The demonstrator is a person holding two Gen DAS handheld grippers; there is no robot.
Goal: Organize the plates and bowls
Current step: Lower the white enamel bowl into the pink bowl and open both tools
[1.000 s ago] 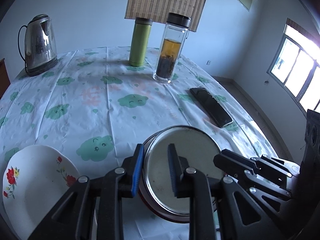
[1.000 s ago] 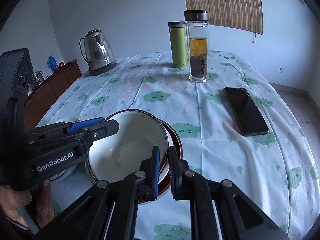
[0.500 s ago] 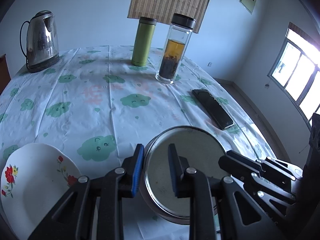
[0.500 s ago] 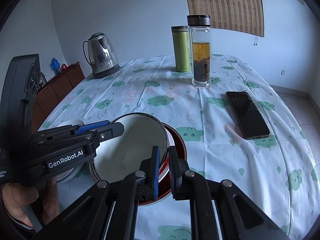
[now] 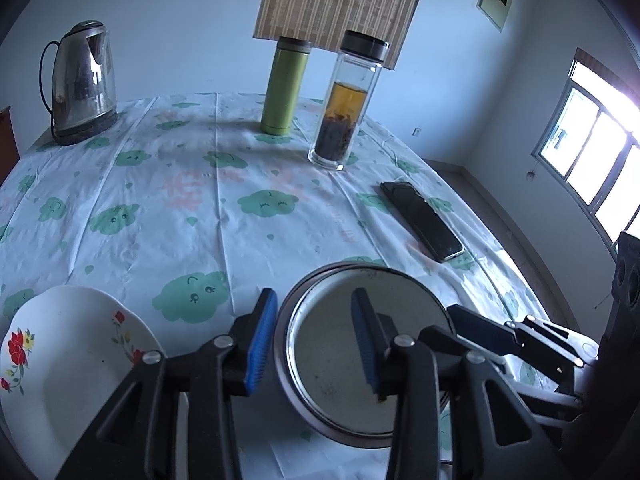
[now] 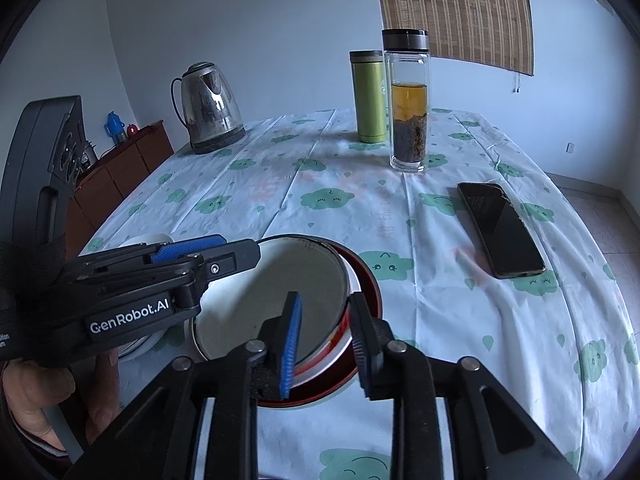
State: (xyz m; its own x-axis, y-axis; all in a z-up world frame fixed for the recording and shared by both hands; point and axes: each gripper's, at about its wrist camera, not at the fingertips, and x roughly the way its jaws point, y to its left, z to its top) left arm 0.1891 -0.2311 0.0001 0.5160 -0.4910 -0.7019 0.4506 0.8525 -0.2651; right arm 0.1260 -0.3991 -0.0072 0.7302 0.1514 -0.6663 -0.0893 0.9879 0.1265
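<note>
A white enamel bowl (image 6: 276, 292) with a metal rim rests inside a red dish (image 6: 370, 292) near the table's front edge. My left gripper (image 5: 314, 340) straddles the bowl's (image 5: 336, 376) left rim. Its jaws are opening and the blue pads stand off the rim. My right gripper (image 6: 325, 344) straddles the right rim, one pad inside and one outside. Its jaws are opening too and no longer pinch the rim. A white plate (image 5: 68, 364) with red flowers lies to the left. The left gripper (image 6: 224, 250) also shows in the right wrist view, with a hand under it.
On the cloud-print tablecloth (image 5: 192, 216) stand a steel kettle (image 5: 82, 84) at the far left, a green flask (image 5: 284, 88) and a glass tea bottle (image 5: 346, 104) at the back. A black phone (image 6: 500, 228) lies to the right. A wooden cabinet (image 6: 120, 172) stands beyond the table.
Both grippers' jaws have parted from the bowl's rim, which they pinched before. Neither hand has moved.
</note>
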